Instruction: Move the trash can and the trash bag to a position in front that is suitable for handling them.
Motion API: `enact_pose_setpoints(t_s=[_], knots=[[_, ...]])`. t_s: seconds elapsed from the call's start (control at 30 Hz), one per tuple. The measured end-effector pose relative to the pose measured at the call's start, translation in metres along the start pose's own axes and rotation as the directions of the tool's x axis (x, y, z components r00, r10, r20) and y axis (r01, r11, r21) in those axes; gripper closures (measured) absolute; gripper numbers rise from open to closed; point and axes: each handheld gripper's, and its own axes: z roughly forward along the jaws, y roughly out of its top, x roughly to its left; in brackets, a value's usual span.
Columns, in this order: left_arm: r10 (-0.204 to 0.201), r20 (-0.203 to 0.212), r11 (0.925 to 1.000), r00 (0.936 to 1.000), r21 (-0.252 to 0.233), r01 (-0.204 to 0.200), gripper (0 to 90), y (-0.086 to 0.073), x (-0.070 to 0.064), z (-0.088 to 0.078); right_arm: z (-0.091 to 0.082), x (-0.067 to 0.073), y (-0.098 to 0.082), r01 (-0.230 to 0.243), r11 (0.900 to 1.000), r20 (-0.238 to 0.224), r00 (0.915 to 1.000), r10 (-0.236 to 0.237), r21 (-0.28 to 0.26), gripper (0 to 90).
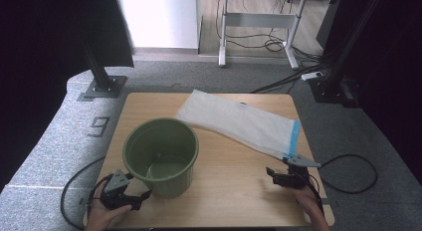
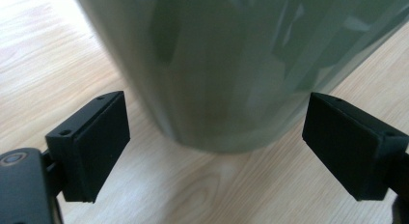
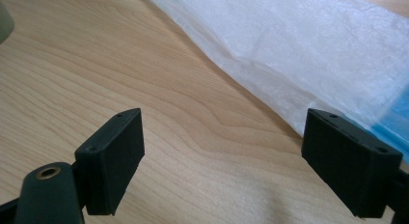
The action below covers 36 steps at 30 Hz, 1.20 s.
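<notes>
High view shows the green bucket point(image 1: 160, 155) at seven o'clock, the left gripper point(image 1: 130, 197) gaping beside its base; the right gripper point(image 1: 276, 175), gaping too, faces the bag point(image 1: 239, 123), likely to line it.

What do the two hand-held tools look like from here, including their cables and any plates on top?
Both tools are black. The left tool carries a grey three-cornered plate on top, and so does the right tool. Each has two flat, rectangular black jaws with small screw holes at the ends. A black cable trails from each, looping off the table's edge. The hands are bare, with no sleeves in view.
</notes>
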Motion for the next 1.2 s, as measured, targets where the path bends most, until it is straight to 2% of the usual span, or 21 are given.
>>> enact_pose_setpoints(t_s=[0.03, 0.07, 0.2, 0.37, 0.67, 0.9, 0.93, 1.0, 1.1, 1.13, 1.2], knots=[[0.000, 0.000, 1.0000, 1.0000, 0.000, 0.000, 6.6, 0.000, 0.000, 0.000, 0.000, 0.000, 0.000, 0.000, 1.000, 0.000, 1.0000, 0.000, 0.000, 14.6], [0.019, 0.021, 0.9998, 0.9996, 0.000, -0.019, 6.4, 0.006, 0.000, 0.003, -0.003, 0.000, -0.003, 0.000, 1.000, 0.005, 1.0000, 0.000, -0.002, 14.6], [0.040, 0.036, 0.9992, 0.9986, -0.007, -0.040, 6.1, 0.016, 0.002, 0.011, -0.010, 0.001, -0.008, -0.002, 1.000, 0.017, 0.9999, 0.002, -0.013, 14.6], [0.077, 0.057, 0.9968, 0.9954, -0.025, -0.076, 7.9, 0.033, 0.001, 0.028, -0.028, 0.006, -0.019, -0.002, 1.000, 0.050, 0.9987, 0.003, -0.028, 14.6], [0.082, 0.066, 0.9963, 0.9944, -0.029, -0.081, 8.4, 0.053, -0.003, 0.054, -0.042, 0.011, -0.028, -0.009, 0.999, 0.069, 0.9975, 0.012, -0.044, 14.8], [0.076, 0.051, 0.9970, 0.9958, -0.016, -0.075, 8.3, 0.063, -0.009, 0.069, -0.036, 0.014, -0.028, 0.013, 0.999, 0.046, 0.9989, -0.011, -0.033, 15.0], [0.061, 0.055, 0.9980, 0.9966, -0.017, -0.061, 8.1, 0.066, -0.010, 0.076, -0.033, 0.015, -0.028, 0.019, 1.000, 0.042, 0.9990, -0.018, -0.025, 15.0], [0.059, 0.052, 0.9982, 0.9969, -0.016, -0.058, 8.2, 0.069, -0.011, 0.079, -0.030, 0.016, -0.027, 0.022, 1.000, 0.035, 0.9992, -0.021, -0.020, 15.0], [0.053, 0.054, 0.9985, 0.9971, 0.005, -0.054, 8.7, 0.077, -0.016, 0.094, -0.028, 0.018, -0.026, 0.028, 0.999, 0.029, 0.9992, -0.028, -0.018, 15.0], [0.053, 0.054, 0.9981, 0.9971, 0.029, -0.054, 9.3, 0.081, -0.018, 0.102, -0.026, 0.019, -0.025, 0.038, 0.999, 0.024, 0.9990, -0.038, -0.013, 15.0], [0.056, 0.050, 0.9977, 0.9972, 0.035, -0.058, 9.2, 0.083, -0.020, 0.105, -0.025, 0.020, -0.025, 0.040, 0.999, 0.021, 0.9990, -0.040, -0.011, 15.0]])
